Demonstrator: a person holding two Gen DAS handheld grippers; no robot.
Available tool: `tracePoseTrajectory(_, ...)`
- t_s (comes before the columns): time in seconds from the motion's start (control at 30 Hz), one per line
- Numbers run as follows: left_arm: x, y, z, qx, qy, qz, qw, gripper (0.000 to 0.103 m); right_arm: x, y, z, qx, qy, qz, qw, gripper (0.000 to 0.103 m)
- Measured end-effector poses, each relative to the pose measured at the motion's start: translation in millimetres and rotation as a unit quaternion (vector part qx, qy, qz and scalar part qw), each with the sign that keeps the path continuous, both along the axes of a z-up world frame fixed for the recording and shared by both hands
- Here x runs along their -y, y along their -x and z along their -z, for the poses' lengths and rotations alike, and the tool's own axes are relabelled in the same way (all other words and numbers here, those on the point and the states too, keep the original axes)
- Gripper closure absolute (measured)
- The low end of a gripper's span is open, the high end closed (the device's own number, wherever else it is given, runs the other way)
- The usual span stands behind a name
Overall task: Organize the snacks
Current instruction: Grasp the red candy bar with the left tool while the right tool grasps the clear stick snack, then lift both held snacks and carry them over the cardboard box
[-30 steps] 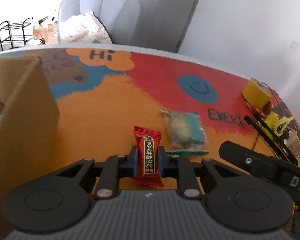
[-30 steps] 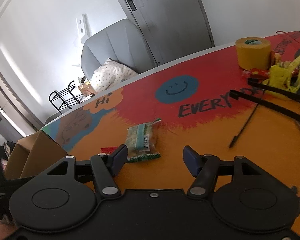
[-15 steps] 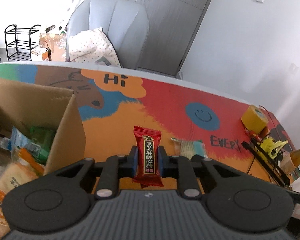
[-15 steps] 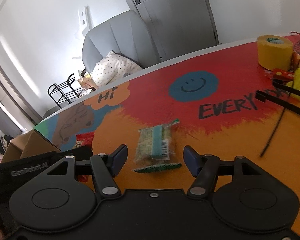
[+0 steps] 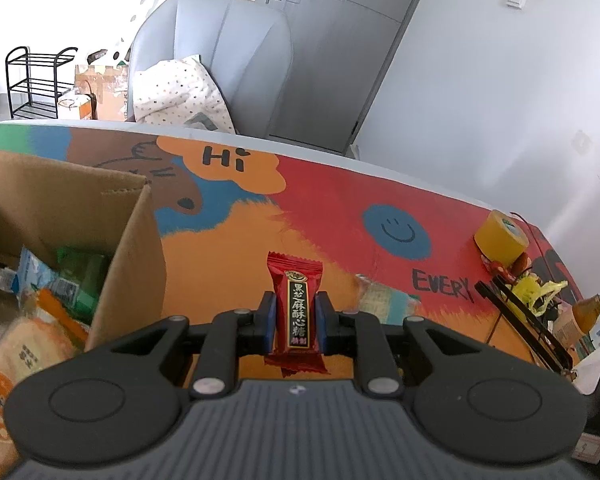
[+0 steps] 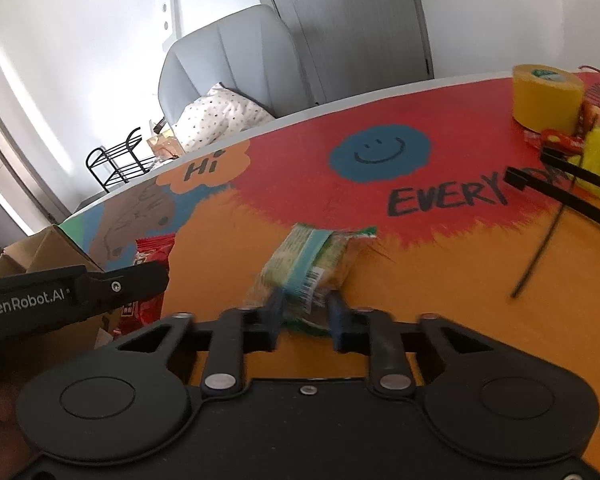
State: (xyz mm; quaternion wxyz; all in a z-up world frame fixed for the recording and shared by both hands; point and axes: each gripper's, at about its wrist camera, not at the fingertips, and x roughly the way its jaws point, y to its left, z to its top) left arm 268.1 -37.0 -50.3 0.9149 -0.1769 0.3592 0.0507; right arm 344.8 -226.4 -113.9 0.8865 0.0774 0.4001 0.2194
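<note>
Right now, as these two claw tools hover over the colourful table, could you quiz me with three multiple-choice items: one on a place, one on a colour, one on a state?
1. Where is the cardboard box in the left tool's view?
A. left of the held candy
B. behind the tape roll
C. on the chair

2. What colour is the candy wrapper in the left gripper?
A. blue
B. red
C. white

3. What lies between the fingers of the right gripper?
A. nothing
B. a black cable tie
C. a green-and-blue snack packet

Answers: 1 A, the box fills the left edge beside the candy. 2 B, the wrapper is red with a black label. 3 C, the fingers are closing around the packet's near end.
</note>
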Motion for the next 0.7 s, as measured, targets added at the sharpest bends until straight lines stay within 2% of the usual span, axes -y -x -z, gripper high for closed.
tracePoseTrajectory(0.1,3,4,-1,0.000,-0.002,0.002,1.0000,0.084,9,7,-1,0.002,-0.004,0.001,1.000,0.094)
tracePoseTrajectory(0.13,3,5,-1,0.000,-0.003,0.003,1.0000,0.084,10,8,-2,0.003,-0.005,0.001,1.000,0.100)
tracePoseTrajectory(0.17,4,7,-1,0.000,-0.003,0.003,1.0000,0.084,13,11,-2,0.003,-0.005,0.001,1.000,0.102)
tracePoseTrajectory(0.6,19,27,11,-0.011,-0.004,0.022,0.9997,0.084,57,51,-9,0.008,-0.004,0.032,0.999,0.102)
tracePoseTrajectory(0.7,23,31,15,-0.016,-0.003,0.028,0.9995,0.084,68,58,-10,-0.001,0.012,0.054,0.998,0.097)
